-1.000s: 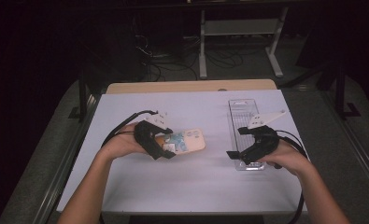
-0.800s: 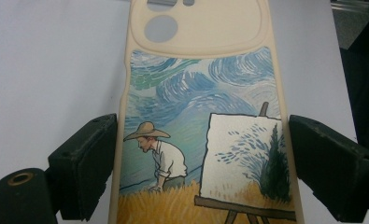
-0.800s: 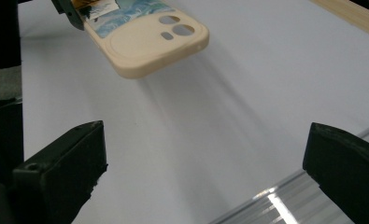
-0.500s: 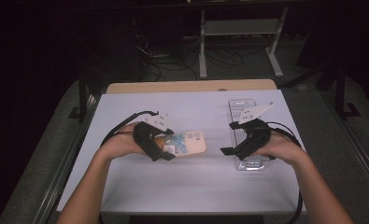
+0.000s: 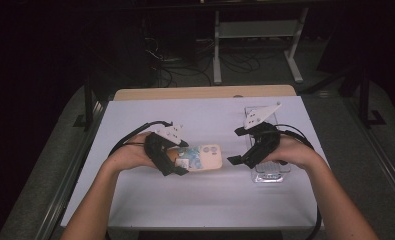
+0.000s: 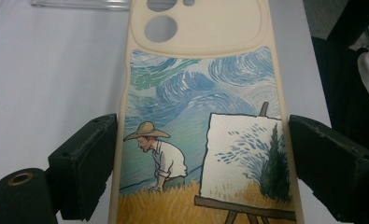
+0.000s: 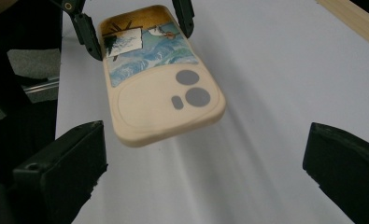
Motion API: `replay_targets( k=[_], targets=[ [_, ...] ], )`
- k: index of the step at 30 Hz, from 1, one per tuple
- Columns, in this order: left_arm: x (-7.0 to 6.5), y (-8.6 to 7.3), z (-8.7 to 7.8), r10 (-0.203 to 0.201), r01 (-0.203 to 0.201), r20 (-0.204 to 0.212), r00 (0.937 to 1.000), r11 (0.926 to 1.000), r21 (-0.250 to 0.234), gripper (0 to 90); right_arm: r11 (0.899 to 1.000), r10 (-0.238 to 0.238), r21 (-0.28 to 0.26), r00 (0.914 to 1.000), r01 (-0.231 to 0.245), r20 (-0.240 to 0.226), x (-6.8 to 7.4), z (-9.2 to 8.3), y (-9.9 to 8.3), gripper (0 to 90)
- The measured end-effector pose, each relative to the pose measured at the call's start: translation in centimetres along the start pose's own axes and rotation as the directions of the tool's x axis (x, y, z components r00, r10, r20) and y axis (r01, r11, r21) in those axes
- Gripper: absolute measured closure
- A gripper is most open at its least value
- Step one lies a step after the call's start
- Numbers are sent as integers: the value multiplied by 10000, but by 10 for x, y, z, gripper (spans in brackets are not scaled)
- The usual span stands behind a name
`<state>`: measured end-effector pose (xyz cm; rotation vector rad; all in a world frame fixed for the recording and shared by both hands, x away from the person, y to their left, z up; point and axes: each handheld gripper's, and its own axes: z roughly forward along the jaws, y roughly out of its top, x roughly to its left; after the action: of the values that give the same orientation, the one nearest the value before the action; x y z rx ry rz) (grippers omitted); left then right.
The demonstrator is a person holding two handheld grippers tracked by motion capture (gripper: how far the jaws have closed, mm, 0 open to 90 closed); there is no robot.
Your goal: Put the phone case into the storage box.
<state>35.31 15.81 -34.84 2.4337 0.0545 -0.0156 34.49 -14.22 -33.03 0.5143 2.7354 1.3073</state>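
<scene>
On my left, the left hand-held gripper (image 5: 181, 159) has its 2 jaws clamped on the long edges of the phone case (image 5: 201, 157), at the end with the painted scene. In the left gripper view the pads press both sides of the case (image 6: 203, 116), where I see a figure in a straw hat bent over yellow grass beside an easel, under swirling blue sky. The cream end with the camera cut-outs points away from that hand-held gripper, toward my right. From the right gripper view the case (image 7: 161, 79) looks lifted slightly off the white tabletop (image 5: 205, 205), with a soft shadow under its near end.

Moving right, the right hand-held gripper (image 5: 238, 146) hangs near the cream end of the case, apart from it. Its jaws stand wide with nothing between them, and they frame the case from a short way off in its own view.

Under the right hand (image 5: 290, 152) lies a clear plastic box (image 5: 270, 172) on the tabletop, near the right edge.
</scene>
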Motion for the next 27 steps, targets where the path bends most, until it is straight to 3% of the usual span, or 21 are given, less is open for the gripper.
replay_targets(
  k=[18,20,25,27],
  targets=[
    [-7,7,3,559,-563,267,9981,9983,151,113,9945,-751,669,9939,806,-812,10,21,21,0],
    [-8,7,4,532,-537,335,9980,9984,161,112,9948,-675,704,9938,738,-881,12,23,23,0],
    [-10,8,6,609,-616,331,9976,9979,181,113,9905,-1095,733,9894,1167,-952,12,29,27,0],
    [-10,8,6,584,-589,315,9978,9981,152,112,9903,-1058,795,9891,1142,-1021,13,31,28,0]
  ],
)
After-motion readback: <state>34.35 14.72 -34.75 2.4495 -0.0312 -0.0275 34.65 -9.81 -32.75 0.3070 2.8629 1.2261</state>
